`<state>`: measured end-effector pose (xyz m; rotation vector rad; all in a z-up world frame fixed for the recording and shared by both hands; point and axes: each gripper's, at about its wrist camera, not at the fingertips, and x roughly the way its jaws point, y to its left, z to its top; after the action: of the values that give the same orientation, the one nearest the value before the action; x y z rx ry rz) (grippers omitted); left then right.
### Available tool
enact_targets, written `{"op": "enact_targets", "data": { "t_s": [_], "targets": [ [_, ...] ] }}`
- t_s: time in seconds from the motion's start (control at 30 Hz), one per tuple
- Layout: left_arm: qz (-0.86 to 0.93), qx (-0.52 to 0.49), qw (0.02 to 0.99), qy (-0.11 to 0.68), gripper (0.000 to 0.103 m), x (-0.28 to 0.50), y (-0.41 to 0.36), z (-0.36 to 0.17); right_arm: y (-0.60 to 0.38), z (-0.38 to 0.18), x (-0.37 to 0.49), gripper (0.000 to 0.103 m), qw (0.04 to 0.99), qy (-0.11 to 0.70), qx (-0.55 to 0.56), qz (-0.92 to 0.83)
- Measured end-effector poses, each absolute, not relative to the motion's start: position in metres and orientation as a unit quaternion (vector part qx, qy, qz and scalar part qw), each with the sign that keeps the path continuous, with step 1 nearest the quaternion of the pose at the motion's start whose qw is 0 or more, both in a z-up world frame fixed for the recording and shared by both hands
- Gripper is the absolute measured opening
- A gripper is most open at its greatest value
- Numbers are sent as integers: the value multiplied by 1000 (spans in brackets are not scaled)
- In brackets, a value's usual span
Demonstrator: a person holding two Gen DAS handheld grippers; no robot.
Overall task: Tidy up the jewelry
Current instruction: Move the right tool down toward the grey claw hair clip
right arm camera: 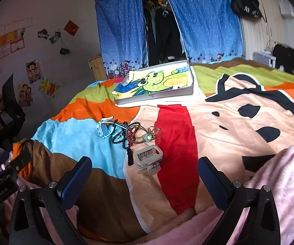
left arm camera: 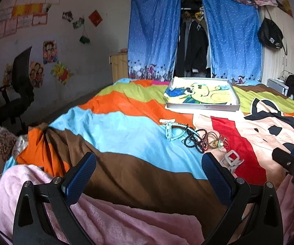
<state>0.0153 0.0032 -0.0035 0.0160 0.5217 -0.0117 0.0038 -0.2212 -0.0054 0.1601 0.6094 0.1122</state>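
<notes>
A heap of jewelry lies on the striped bedspread: a pale blue hair clip (left arm camera: 170, 130) (right arm camera: 104, 129), a black bead necklace (left arm camera: 193, 140) (right arm camera: 119, 137), brown hair ties (left arm camera: 210, 137) (right arm camera: 134, 134), a green charm with rings (left arm camera: 220, 143) (right arm camera: 149, 136) and a clear claw clip (left arm camera: 231, 160) (right arm camera: 149, 157). A shallow white tray (left arm camera: 204, 106) (right arm camera: 157, 98) lined with a cartoon drawing sits beyond the heap. My left gripper (left arm camera: 149, 161) is open and empty, short of the heap. My right gripper (right arm camera: 145, 163) is open and empty, its jaws either side of the claw clip, held back from it.
A pink fleece blanket (left arm camera: 106, 214) (right arm camera: 279, 183) lies at the near edge of the bed. A black office chair (left arm camera: 18, 85) stands at the left wall. A blue-curtained wardrobe (left arm camera: 193, 36) stands behind the bed. The right gripper shows at the right edge of the left wrist view (left arm camera: 289, 163).
</notes>
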Motion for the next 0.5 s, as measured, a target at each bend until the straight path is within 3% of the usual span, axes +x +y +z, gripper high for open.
{"op": "enact_targets", "data": {
  "t_s": [0.5],
  "targets": [
    [-98,-33,919,380,101,85,8,-9,-222,-10,56,103,915,395,4,78]
  ]
}}
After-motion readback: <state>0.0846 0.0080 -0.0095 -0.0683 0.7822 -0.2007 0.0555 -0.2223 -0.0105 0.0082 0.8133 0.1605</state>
